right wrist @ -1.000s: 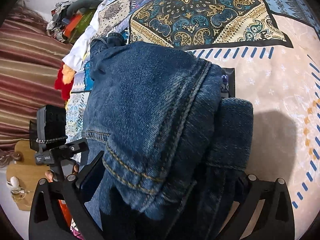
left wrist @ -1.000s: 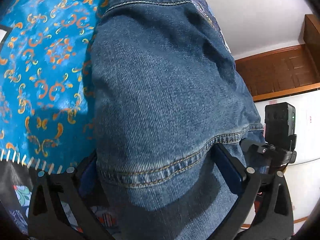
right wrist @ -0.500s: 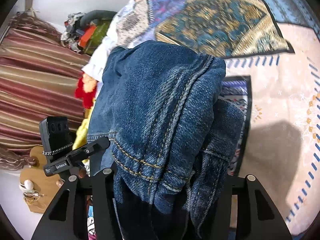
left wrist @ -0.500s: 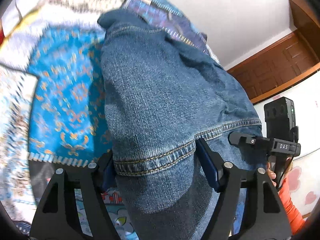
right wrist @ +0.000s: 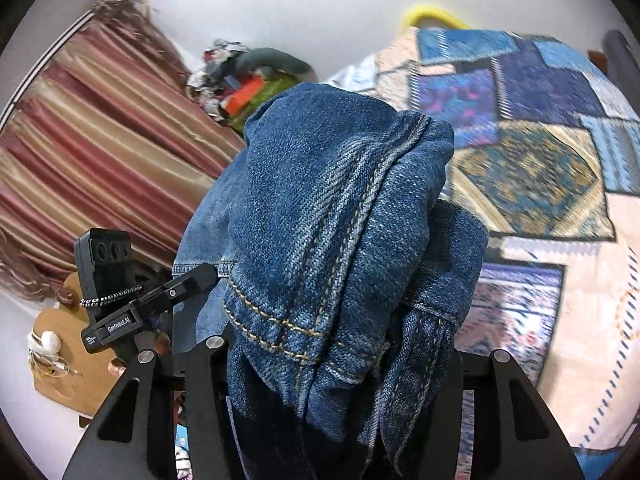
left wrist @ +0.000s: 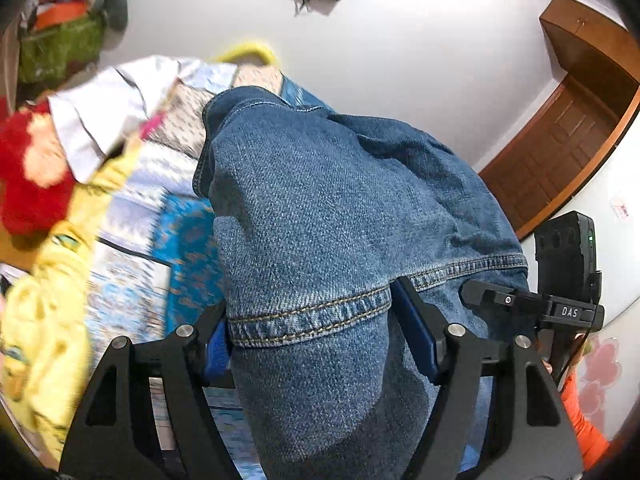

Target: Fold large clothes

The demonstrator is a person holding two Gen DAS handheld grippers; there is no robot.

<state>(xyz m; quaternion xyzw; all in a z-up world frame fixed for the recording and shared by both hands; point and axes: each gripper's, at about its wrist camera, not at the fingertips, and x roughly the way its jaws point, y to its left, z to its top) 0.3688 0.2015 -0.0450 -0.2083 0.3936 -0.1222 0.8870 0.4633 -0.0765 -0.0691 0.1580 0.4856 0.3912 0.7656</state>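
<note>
Left wrist view: both sets of jaws clamp bunched jeans (left wrist: 320,220) between them; thick denim could slip out when lifted.

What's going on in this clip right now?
A person is working on a pair of blue jeans with a handheld gripper in each hand, above a bed covered by a patchwork bedspread. The left gripper has its jaws closed on a stitched hem, and the right gripper is clamped on a thick bunch of seamed denim. The jeans drape forward over both grippers, raised off the bed. No fold has been laid down yet.
</note>
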